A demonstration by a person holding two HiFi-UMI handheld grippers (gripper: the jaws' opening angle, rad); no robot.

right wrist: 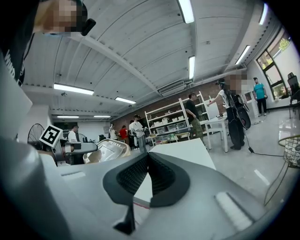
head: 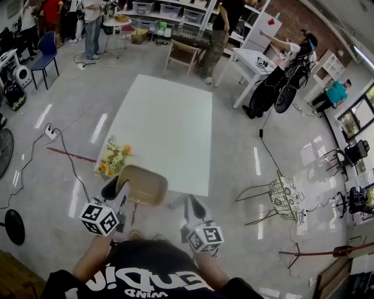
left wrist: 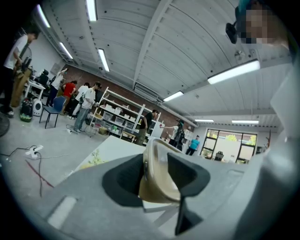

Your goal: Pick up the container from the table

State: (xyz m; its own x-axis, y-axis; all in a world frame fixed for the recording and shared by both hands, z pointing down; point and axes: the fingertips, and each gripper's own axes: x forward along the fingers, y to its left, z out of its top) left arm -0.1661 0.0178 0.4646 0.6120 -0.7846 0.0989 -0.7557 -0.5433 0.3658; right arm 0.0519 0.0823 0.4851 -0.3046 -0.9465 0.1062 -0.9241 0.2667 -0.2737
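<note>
Container (head: pixel 142 185), tan and shallow with rounded corners, was held by its rim in the left gripper (head: pixel 118 188) at the near left corner of a long white table (head: pixel 166 125). In the left gripper view, the dark pads were seen pressed on either side of the container's wall, with the container standing tilted on edge between them. Whether it touched the tabletop could not be told.

The right gripper (head: pixel 193 205) was held just to the right, near the table's near edge and apart from the container. Its jaws were shown closed together in its own view, with nothing between them.

A bunch of yellow and orange flowers (head: pixel 113 158) was seen by the table's left edge, just beyond the container. A wire basket (head: pixel 286 198) stood on the floor well to the right. At the far end of the room a wooden chair (head: pixel 182 52) and a smaller white table (head: pixel 251 62) were visible, with several people (head: pixel 92 23) standing near shelves (head: pixel 169 10) along the far wall.
</note>
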